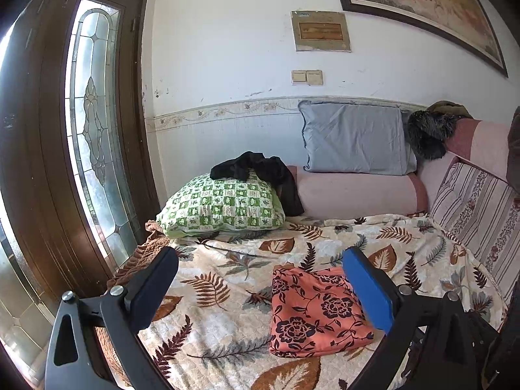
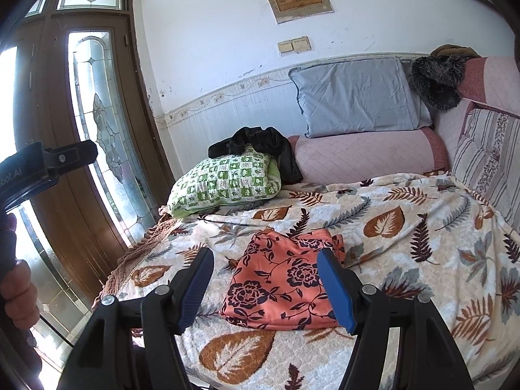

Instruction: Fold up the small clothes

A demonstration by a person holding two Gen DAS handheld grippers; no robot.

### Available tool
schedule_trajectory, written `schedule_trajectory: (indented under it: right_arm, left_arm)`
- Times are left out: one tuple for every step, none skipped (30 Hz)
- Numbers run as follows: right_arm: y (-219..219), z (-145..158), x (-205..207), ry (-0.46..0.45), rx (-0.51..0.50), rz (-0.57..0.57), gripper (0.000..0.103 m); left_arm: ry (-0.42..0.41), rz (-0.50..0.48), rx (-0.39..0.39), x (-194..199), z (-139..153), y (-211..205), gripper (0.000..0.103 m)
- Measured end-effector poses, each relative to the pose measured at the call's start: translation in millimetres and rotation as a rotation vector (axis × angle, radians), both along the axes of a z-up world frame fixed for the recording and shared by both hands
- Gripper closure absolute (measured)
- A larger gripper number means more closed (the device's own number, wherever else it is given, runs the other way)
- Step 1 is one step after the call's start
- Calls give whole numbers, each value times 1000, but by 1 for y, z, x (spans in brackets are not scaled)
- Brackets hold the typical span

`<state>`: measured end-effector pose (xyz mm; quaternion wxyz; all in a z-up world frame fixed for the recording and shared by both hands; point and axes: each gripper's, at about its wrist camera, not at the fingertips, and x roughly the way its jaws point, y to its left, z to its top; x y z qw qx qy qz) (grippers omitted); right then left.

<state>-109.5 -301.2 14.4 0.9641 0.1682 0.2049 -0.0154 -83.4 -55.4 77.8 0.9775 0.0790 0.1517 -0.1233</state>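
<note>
One orange flowered garment (image 2: 282, 279) lies folded on the leaf-print blanket (image 2: 422, 227), near the bed's front edge. Both claws hang above it, parted, empty: right gripper (image 2: 265, 287) straddling it, left gripper (image 1: 260, 292) just off its left side. Careless pinching now could drag the top layer and undo the fold. Far back, dark clothing (image 2: 260, 149) drapes the green pillow (image 2: 227, 182), likely to snag.
</note>
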Motion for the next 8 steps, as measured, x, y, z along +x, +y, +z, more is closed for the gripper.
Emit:
schedule_trajectory:
  right_arm:
    - [0, -2, 2, 5, 4, 1, 33]
    - [0, -4, 4, 12, 6, 3, 33]
    - [0, -5, 7, 19, 5, 5, 33]
    - [0, -8, 9, 25, 3, 2, 33]
    - [0, -10, 11, 30, 2, -1, 33]
    - [-1, -13, 14, 37, 6, -3, 33]
    - [-4, -16, 18, 47, 12, -6, 33]
    - [-6, -19, 22, 58, 18, -11, 33]
  left_arm:
    - [5, -7, 0, 2, -1, 0, 2]
    - [8, -18, -3, 3, -2, -1, 2]
    - [3, -21, -9, 4, -4, 0, 2]
    - [-11, -24, -15, 4, -6, 0, 0]
    - [-26, -23, -22, 5, -7, 0, 0]
    - [-35, -23, -24, 7, -9, 0, 0]
    - [-27, -27, -21, 11, -11, -1, 0]
    - [-3, -36, -23, 18, -15, -2, 0]
